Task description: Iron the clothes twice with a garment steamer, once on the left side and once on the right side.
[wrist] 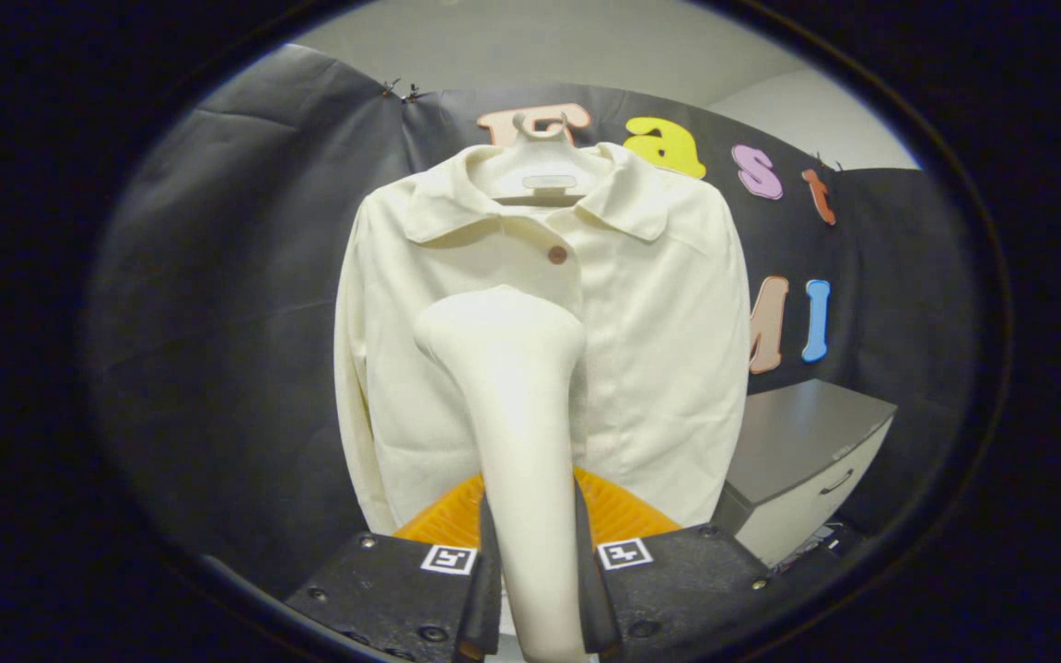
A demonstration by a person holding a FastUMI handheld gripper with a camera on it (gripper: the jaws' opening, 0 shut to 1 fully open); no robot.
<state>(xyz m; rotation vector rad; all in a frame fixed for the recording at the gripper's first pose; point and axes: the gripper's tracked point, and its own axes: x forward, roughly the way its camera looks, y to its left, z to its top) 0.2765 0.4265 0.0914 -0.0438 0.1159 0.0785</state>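
Biggest thing in front of us: the black cloth wall (217,322) of the booth, sweeping round behind everything, its folds soft and dim out at the left. Hanging flat against it, dead centre, is the cream shirt (650,368), collar spread, front placket running down the middle, one brownish button (557,254) showing just under the collar. The sleeves hang straight at both sides; the left sleeve's cuff and the hem drop out of sight behind the gripper body, so where the shirt ends is hidden.

To the right and lower down, a grey-topped cabinet (807,451) with a pale drawer front and a small curved handle; its far side is cut off and the clutter at its foot is too dark to make out.

Now the steamer (517,414), pale and smooth, rising upright from between the fingers, its wide head in front of the shirt's chest, left of the placket. Whether the head touches the cloth, I cannot tell, since only its back faces us. Its lower end runs off below the fingers.

The gripper (535,589) is clamped narrow on the steamer's handle, both fingers pressing its sides. An orange ribbed part (623,511) peeks out behind them.

Up top, a pale hanger (544,175) carries the shirt, its hook partly lost against the wall.
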